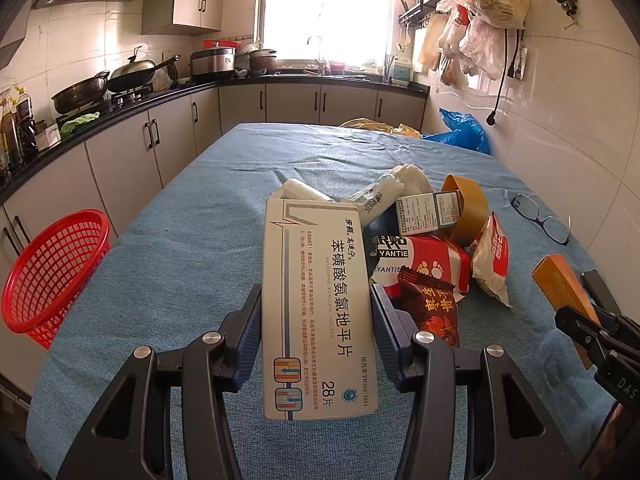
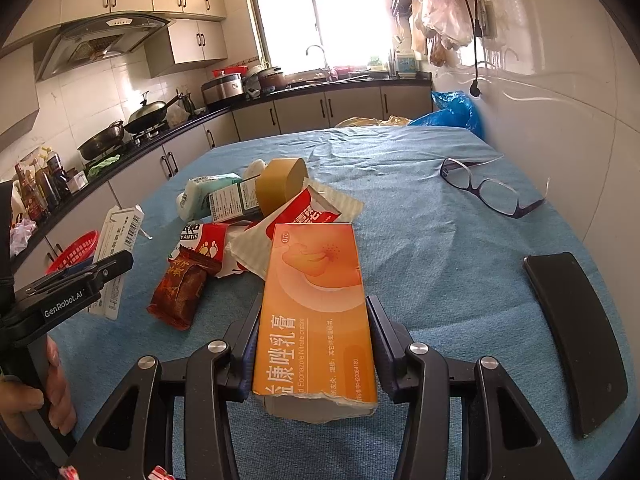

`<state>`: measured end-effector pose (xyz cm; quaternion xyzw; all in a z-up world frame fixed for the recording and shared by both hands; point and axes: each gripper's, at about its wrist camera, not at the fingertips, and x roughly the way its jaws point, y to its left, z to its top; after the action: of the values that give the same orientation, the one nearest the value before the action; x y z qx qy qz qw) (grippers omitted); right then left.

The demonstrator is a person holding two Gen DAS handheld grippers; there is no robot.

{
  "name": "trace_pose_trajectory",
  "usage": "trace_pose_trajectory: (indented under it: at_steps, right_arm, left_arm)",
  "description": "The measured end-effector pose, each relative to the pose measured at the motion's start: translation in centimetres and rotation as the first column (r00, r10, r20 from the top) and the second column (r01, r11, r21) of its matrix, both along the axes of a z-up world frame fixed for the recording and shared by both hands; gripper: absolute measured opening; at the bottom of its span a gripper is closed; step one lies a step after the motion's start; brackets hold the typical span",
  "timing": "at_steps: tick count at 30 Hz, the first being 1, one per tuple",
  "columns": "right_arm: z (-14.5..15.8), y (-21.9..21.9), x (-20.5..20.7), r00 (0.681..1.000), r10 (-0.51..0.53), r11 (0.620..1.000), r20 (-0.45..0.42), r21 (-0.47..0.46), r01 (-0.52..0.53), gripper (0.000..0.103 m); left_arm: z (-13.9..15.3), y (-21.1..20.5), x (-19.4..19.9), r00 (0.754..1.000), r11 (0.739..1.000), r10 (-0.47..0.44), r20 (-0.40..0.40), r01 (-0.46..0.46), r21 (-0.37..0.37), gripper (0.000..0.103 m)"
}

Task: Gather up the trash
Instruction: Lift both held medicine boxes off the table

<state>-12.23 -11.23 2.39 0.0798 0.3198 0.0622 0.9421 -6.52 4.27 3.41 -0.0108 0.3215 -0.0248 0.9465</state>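
A: What does the left gripper (image 1: 318,322) have?

B: Its fingers pinch a white pill box (image 1: 316,312) by its long sides, low in the middle of the left wrist frame. The box is lifted above the blue cloth of the worktop (image 1: 192,248) and points away toward the window.

A: And the right gripper (image 2: 314,336)?

B: Its fingers pinch an orange cream box (image 2: 316,312), bottom centre of the right wrist frame. The near end of that box is torn open.

A: Where is the remaining trash?

B: In a heap at the middle of the worktop: a brown snack wrapper (image 2: 180,294), a red and white packet (image 2: 208,246), a roll of brown tape (image 2: 282,186), a small green and white carton (image 2: 232,198) and a pale tube (image 2: 196,198), all touching or overlapping.

A: The basket?

B: A red basket (image 1: 56,276) sits at the left edge of the left wrist frame, tilted, at the worktop's side, well apart from the heap.

A: Anything else?

B: Glasses (image 2: 490,190) at upper right and a black phone (image 2: 576,336) at right, both apart from the heap.
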Motion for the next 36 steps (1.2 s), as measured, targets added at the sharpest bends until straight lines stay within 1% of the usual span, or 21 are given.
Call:
trace_pose_trajectory:
  at_steps: [13,17,21,30,36]
  right_arm:
    - [0.2,-0.3,-0.2,1.0,-0.022,1.0,0.003,-0.008,0.022,0.051]
    - [0.5,-0.2,-0.4,1.0,-0.029,0.999,0.007,-0.015,0.03,0.051]
    - [0.8,0.1,-0.7,1.0,-0.02,1.0,0.008,-0.001,0.02,0.051]
    - [2.5,1.7,-1.6,0.999,0.022,1.0,0.049,-0.011,-0.021,0.051]
    - [3.1,1.7,-2.0,0.998,0.03,1.0,0.061,-0.004,-0.03,0.051]
  left_arm:
    - [0.7,0.3,-0.6,0.999,1.0,0.027,0.038,-0.027,0.01,0.05]
    - [0.9,0.4,-1.0,0.999,1.0,0.021,0.032,-0.021,-0.002,0.05]
    - [1.2,0.6,-1.5,0.999,1.0,0.021,0.032,-0.021,-0.005,0.05]
    - [2.0,0.8,-2.4,0.999,1.0,0.023,0.044,-0.023,-0.013,0.05]
    - [2.7,0.7,-3.1,0.998,1.0,0.025,0.061,-0.024,-0.011,0.05]
